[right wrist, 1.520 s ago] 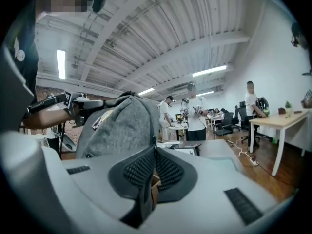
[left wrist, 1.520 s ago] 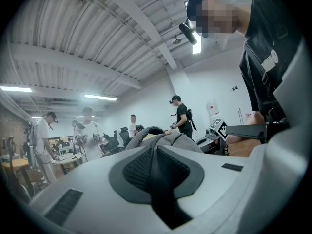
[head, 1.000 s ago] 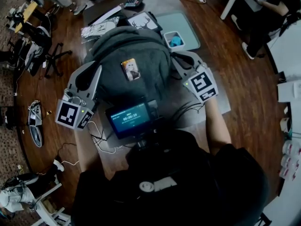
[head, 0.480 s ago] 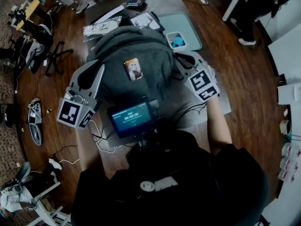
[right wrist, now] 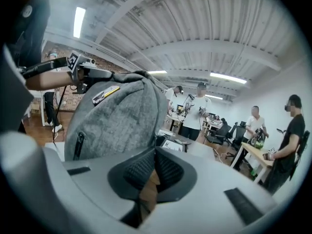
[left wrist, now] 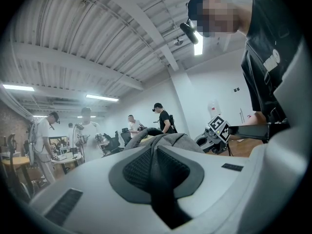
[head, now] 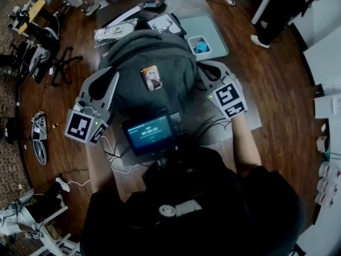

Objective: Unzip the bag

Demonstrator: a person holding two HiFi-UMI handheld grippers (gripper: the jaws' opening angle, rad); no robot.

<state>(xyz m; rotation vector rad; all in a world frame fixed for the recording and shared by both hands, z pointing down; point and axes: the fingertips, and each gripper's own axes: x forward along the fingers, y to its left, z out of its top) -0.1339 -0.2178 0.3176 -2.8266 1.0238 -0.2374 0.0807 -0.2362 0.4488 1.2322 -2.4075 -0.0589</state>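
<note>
Against the bag (head: 154,52), left gripper (left wrist: 155,151) jaws clamp fabric, while right gripper (right wrist: 155,156) jaws have just closed empty.

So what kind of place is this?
Looks like a shared lab or workshop office: people standing at desks with office chairs, strip lights on a ribbed ceiling, equipment scattered over the wooden floor.

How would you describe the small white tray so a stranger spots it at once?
Find the grey backpack in the middle. Beyond it, toward the head view's right, lies a pale green mat; the white tray sits on its near edge. Unlike the flat sheets nearby, it holds something bright blue.
</note>
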